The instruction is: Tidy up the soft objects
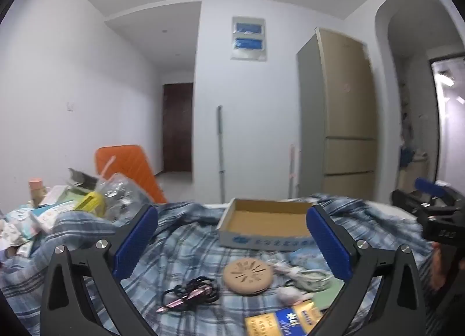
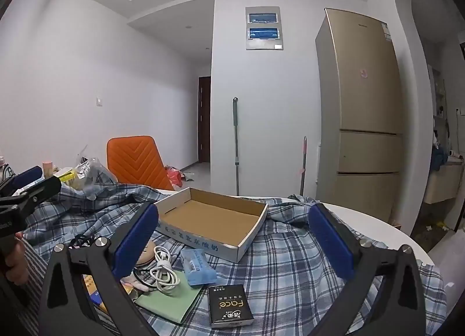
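Left gripper (image 1: 232, 237) — jaws spread wide, nothing between the blue pads, pointing near level. Right gripper (image 2: 234, 237) likewise wide and empty — a hand (image 2: 13, 257) grips the left tool's handle.

Ahead of the gripper, a matt corrugated cardboard tray (image 2: 215, 221) sits on soft woven plaid cloth (image 2: 290, 263); the nearer black tissue pack (image 2: 230, 309) is glossy plastic.

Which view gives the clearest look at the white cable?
The right wrist view: the white cable lies coiled, sharp and whole on the green sheet. In the left wrist view it is blurred and partly hidden behind the gripper finger.
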`<state>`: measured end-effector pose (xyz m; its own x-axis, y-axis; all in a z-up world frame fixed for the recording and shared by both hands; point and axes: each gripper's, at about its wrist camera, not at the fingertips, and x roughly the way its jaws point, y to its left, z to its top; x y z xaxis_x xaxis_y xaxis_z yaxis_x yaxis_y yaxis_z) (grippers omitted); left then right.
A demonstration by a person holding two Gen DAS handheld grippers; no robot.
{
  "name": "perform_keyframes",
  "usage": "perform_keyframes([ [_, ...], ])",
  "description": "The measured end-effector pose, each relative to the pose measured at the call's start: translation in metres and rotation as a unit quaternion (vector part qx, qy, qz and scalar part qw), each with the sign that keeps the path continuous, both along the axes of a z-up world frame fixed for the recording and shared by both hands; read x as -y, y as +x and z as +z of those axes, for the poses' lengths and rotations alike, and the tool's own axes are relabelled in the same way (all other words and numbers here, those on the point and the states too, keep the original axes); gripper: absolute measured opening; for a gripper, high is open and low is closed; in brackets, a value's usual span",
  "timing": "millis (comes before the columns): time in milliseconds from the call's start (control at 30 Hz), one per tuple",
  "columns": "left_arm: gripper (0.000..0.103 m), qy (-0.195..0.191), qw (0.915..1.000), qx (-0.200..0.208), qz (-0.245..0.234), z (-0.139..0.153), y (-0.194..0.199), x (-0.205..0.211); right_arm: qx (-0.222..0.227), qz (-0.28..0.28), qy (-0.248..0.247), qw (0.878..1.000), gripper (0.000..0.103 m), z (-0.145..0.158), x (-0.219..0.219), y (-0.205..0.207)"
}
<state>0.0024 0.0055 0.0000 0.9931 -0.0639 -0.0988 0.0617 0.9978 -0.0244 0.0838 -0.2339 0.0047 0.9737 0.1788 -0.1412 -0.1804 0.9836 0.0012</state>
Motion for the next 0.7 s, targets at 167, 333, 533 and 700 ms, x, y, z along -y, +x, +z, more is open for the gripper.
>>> perform_keyframes([
  [167, 0.103, -0.004, 0.9999, 0.001, 0.012, 0.0021, -0.0008, -0.0022, 0.003, 0.003, -0.008, 1.000, 0.103, 0.0014, -0.0037, -0.0027],
  [333, 0.103, -0.007, 0.9998, 0.005, 0.016, 0.0009, -0.0026, -0.0040, 0.009, 0.011, -0.009, 1.000, 0.103, 0.0012, -0.0056, -0.0044],
  [533, 0.103, 0.003, 0.9999, -0.001, 0.015, -0.0005, -0.0024, -0.0019, 0.012, 0.015, -0.007, 1.000, 0.103, 0.0007, -0.0048, -0.0052],
  [700, 0.103, 0.016, 0.9999, -0.003, 0.005, -0.0032, -0.0017, 0.0041, 0.012, 0.003, -0.022, 1.000, 0.103, -0.0002, -0.0100, -0.0049],
])
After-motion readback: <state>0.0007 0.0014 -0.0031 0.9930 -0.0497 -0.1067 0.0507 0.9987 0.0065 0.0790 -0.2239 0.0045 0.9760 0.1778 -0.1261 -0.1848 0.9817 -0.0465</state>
